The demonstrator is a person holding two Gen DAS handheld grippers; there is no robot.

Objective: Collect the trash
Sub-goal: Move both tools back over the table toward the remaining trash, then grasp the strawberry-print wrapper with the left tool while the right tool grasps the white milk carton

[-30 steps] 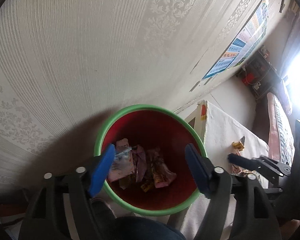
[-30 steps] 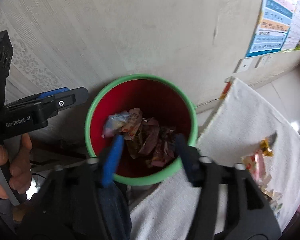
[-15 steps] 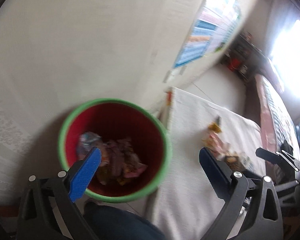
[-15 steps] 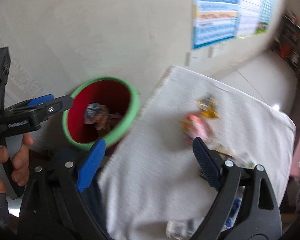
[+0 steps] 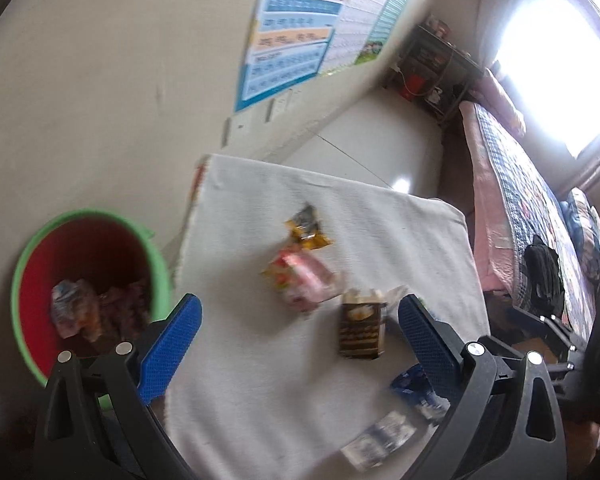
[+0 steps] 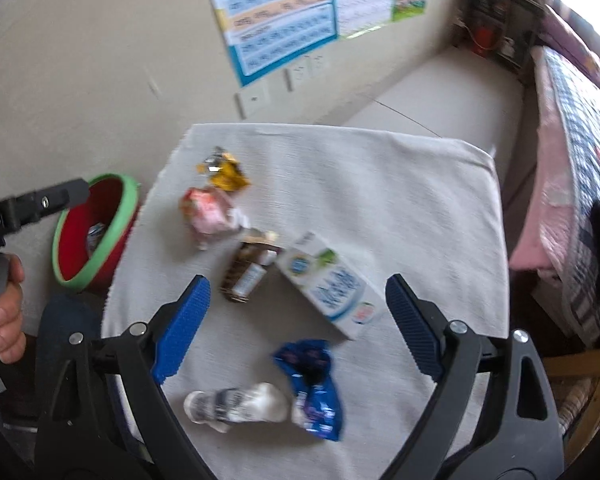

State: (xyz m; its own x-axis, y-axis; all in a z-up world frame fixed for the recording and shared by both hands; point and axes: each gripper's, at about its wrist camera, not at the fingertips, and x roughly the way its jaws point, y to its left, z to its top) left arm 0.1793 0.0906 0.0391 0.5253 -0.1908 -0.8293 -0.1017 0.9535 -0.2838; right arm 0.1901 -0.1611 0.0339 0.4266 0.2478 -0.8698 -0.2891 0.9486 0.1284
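Your two wrist cameras each look steeply down from close above, past their own blue fingers, at the white cloth [image 5: 260,360], and both views share the litter, the red bin [image 6: 96,232] and the wall poster [image 5: 300,28].

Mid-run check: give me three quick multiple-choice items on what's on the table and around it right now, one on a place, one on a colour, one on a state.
1. Where is the bin relative to the cloth-covered table in the right wrist view?
A. left of it
B. on it
C. right of it

2. What colour is the bin's inside?
A. blue
B. red
C. white

3. How is the white-and-blue carton?
A. standing upright
B. in the bin
C. lying on its side

Answers:
1 A, it sits off the table's left edge.
2 B, red wall under a green rim.
3 C, its long face rests flat on the cloth.
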